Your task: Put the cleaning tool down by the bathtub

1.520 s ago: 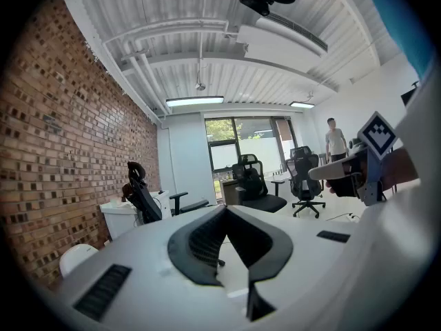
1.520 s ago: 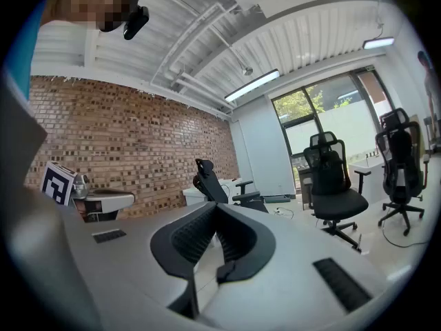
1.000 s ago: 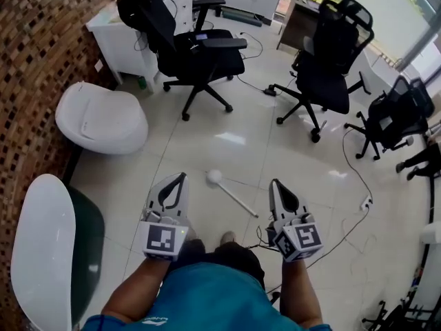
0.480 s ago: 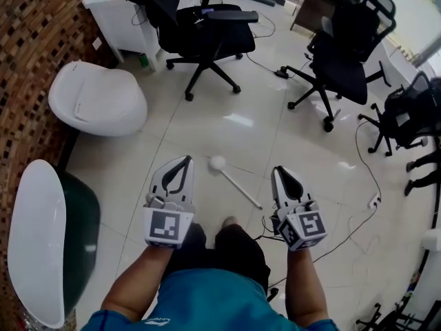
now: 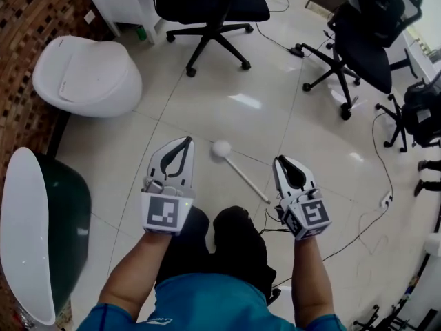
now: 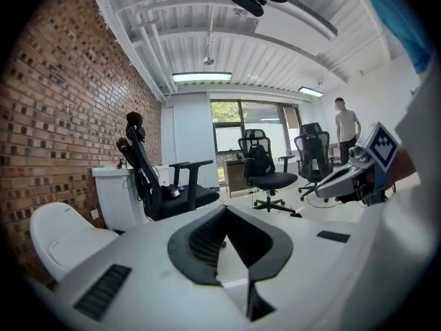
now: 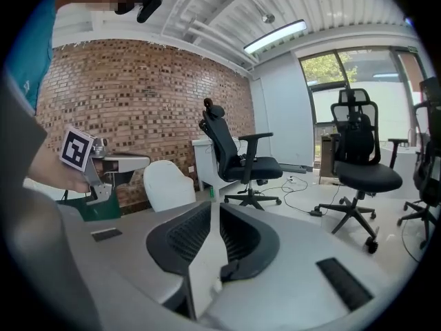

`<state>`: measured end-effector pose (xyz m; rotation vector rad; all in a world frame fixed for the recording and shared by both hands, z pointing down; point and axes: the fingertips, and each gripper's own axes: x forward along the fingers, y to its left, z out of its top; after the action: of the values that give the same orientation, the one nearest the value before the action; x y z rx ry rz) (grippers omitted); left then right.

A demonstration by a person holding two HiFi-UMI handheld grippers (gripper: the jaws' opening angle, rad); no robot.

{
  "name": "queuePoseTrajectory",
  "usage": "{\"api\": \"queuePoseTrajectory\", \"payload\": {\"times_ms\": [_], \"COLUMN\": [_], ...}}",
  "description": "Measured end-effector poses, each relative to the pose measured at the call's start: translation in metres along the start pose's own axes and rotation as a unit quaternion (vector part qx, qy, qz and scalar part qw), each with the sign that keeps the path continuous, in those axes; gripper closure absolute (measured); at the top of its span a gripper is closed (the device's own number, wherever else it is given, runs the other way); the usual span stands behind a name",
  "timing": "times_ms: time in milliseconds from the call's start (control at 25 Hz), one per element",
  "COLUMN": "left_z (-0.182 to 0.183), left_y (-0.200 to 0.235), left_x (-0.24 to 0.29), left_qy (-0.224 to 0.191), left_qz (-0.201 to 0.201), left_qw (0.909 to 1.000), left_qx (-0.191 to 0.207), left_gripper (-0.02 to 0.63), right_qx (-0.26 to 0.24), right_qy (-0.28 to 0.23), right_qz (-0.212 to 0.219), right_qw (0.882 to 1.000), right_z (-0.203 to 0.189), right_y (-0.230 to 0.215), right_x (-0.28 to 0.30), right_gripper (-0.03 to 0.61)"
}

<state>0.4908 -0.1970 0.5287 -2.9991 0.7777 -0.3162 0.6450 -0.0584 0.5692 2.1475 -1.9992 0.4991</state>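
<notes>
The cleaning tool [image 5: 244, 176], a white stick with a round white head, lies on the floor tiles between my two grippers. The bathtub [image 5: 21, 219], white-rimmed and dark green inside, stands at the left, some way from the tool. My left gripper [image 5: 185, 143] hangs left of the tool's head with its tips together and nothing in them [image 6: 224, 209]. My right gripper [image 5: 281, 162] hangs just right of the stick's near end. Its jaws have just been opening; a narrow gap shows between them [image 7: 211, 204], with only floor behind. Neither gripper view shows the tool.
A white toilet-like fixture [image 5: 86, 74] sits by the brick wall beyond the tub. Black office chairs [image 5: 213, 5] [image 5: 362, 47] stand further out. Cables [image 5: 358, 219] and a power strip [image 5: 386, 200] trail across the floor at the right. The person's knees [image 5: 234, 236] are below the grippers.
The head and both grippers have sunk toward the floor, so tool and tub look larger. The tool has stayed in its place on the tiles.
</notes>
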Motion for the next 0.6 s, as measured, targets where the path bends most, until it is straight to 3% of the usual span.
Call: {"api": "queuePoseTrajectory", "payload": {"times_ms": [320,600], "left_z": [-0.123,-0.247], "left_y": [0.003,0.015], "left_x": [0.041,0.07], "left_qy": [-0.001,0.022], "left_qz": [0.004,0.014], "left_qw": [1.0,0.9996], "left_qx": [0.008,0.002], "left_gripper": [0.611,0.611], "right_qx": [-0.005,-0.032], "right_qy": [0.026,0.071], "right_qz": [0.03,0.061], "right_qw": [0.999,0.995], "right_z": [-0.136,-0.27], "right_y": [-0.025,-0.044], "right_x": [0.069,0.136], "right_gripper": [0.502,0.494]}}
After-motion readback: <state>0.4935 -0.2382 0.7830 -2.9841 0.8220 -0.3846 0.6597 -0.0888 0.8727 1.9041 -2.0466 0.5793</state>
